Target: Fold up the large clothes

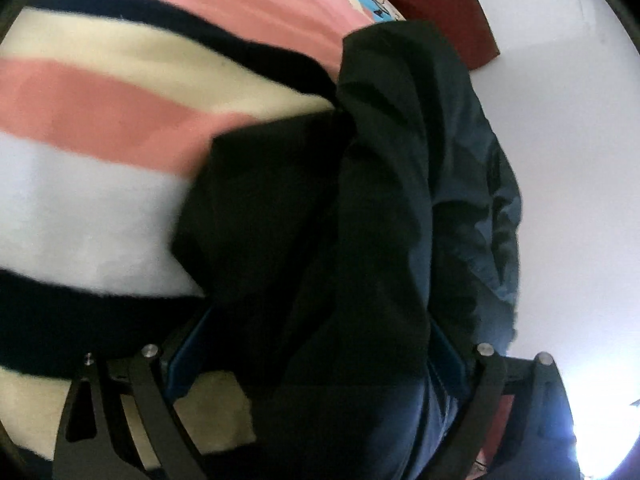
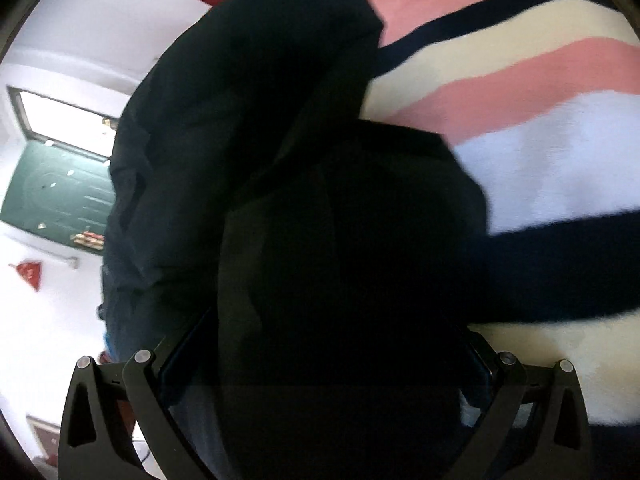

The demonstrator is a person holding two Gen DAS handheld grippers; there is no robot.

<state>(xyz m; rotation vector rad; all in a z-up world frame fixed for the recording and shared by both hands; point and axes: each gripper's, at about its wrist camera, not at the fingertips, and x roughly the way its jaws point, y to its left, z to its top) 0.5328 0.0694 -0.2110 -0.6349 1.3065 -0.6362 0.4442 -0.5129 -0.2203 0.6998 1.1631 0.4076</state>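
White walls and a green door (image 2: 56, 188) with a bright pane above it fill the left of the right wrist view; underneath everything lies a broad striped blanket (image 1: 100, 92) in pink, cream, white and navy bands. The task's thing, a dark garment (image 1: 360, 200), black to deep blue, lies bunched in a long heap across the blanket, running from near the cameras to the far end, where a dark red cloth (image 1: 440, 4) shows beside it. Left gripper (image 1: 312, 360): jaws stand wide, dark cloth draped between the blue pads; no pinch visible, so it reads as released. Right gripper (image 2: 324, 364): jaws also look spread wide, with the dark garment (image 2: 280, 160) filling the gap and hiding the tips; whether the pads press on the cloth, cannot tell. Both views blurred. Risks, as judgement: the cloth is heaped, not flat, so layers may be caught together at the next grasp and drag the fold crooked; loose fabric hanging over the fingers could snag as a claw withdraws and pull the pile apart; the soft blanket beneath could be pinched along with the garment.
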